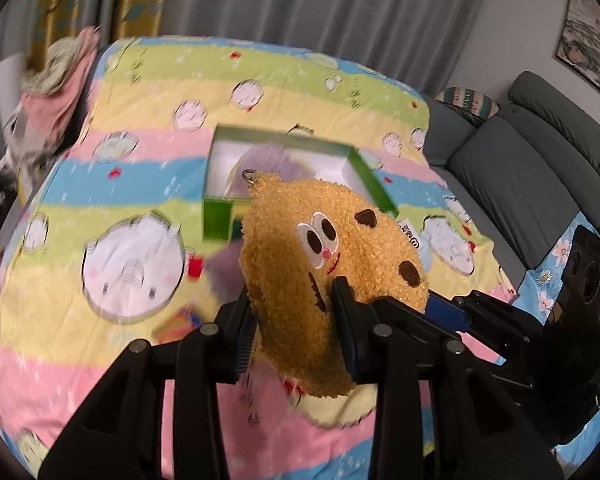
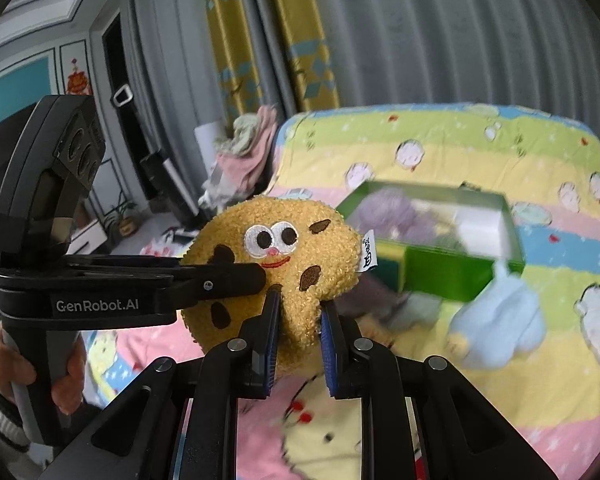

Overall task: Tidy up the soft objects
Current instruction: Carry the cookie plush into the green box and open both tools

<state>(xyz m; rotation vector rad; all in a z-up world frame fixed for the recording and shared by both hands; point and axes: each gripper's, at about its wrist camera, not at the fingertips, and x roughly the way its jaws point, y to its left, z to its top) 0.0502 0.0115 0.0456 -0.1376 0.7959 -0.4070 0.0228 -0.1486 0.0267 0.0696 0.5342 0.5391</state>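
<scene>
A brown cookie-shaped plush (image 1: 320, 256) with an embroidered face hangs above the striped blanket, held from two sides. My left gripper (image 1: 292, 296) is shut on its lower edge, one pad on each face. My right gripper (image 2: 300, 300) is shut on the cookie plush (image 2: 284, 256) from below. In the right wrist view the left gripper (image 2: 236, 280) reaches in from the left across the plush. Behind it stands an open green box (image 1: 220, 216) holding a purple plush (image 1: 268, 160); the right wrist view shows the green box (image 2: 440, 276) on the right.
A light blue plush (image 2: 500, 320) lies on the blanket (image 2: 500, 152) in front of the box. A grey sofa (image 1: 520, 160) runs along the right. A pile of pink and green clothes (image 1: 60, 80) sits at the far left. A person's hand (image 2: 4, 364) grips the left handle.
</scene>
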